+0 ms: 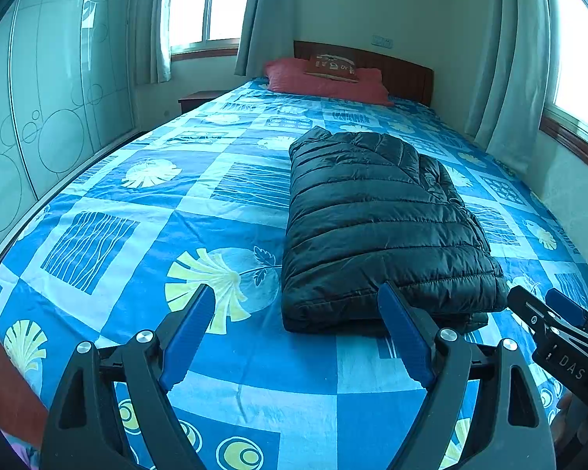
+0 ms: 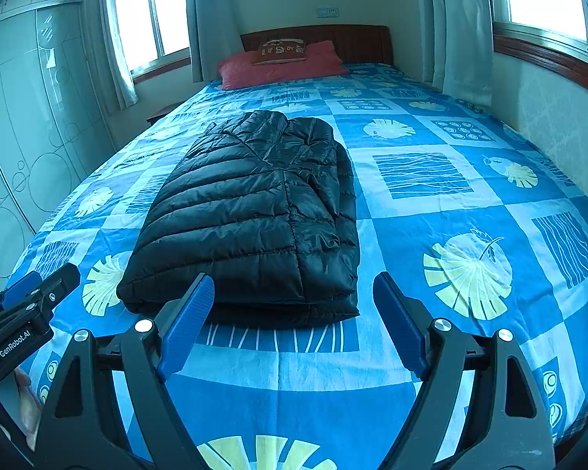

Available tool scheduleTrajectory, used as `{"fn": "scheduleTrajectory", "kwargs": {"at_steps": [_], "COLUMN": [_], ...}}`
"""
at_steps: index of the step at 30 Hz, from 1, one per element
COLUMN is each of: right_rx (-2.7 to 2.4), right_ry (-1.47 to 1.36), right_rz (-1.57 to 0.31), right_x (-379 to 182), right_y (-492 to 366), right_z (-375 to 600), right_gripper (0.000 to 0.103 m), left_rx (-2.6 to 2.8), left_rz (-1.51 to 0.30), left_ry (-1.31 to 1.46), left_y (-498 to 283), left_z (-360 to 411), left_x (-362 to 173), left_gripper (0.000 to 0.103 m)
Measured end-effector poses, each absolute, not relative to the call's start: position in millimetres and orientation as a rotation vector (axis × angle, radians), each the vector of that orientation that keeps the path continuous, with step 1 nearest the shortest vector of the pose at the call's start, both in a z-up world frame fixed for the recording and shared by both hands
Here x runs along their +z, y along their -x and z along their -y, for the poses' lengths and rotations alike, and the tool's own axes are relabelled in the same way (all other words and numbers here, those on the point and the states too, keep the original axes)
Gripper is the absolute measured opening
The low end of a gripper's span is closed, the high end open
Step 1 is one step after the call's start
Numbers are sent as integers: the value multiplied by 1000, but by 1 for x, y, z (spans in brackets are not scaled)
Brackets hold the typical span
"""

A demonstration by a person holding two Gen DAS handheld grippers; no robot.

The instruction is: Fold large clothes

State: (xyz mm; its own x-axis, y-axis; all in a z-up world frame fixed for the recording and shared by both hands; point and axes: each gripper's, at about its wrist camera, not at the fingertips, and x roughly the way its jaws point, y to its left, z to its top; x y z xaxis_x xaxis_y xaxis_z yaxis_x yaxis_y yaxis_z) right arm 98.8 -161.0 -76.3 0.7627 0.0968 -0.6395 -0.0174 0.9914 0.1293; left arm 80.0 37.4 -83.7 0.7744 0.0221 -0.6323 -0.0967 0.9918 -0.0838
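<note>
We hold our left gripper [image 1: 296,313] and right gripper [image 2: 294,301] above a blue patterned bed [image 1: 137,203], fingers spread wide, gripping nothing. The black puffer jacket [image 2: 247,215] lies at twelve o'clock, already folded into a compact stack; folding looks essentially finished.
</note>
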Motion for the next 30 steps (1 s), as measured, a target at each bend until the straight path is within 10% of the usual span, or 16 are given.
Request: {"fn": "scheduleTrajectory", "kwargs": {"at_steps": [30], "right_rx": [69], "right_ry": [-114], "right_rz": [-696], "right_x": [-75], "right_y": [-97], "right_z": [156], "right_gripper": [83], "left_rx": [59], "left_rz": [-668], "left_ry": [81], "left_y": [-76], "left_z": [-29], "left_x": [-79], "left_gripper": [84]}}
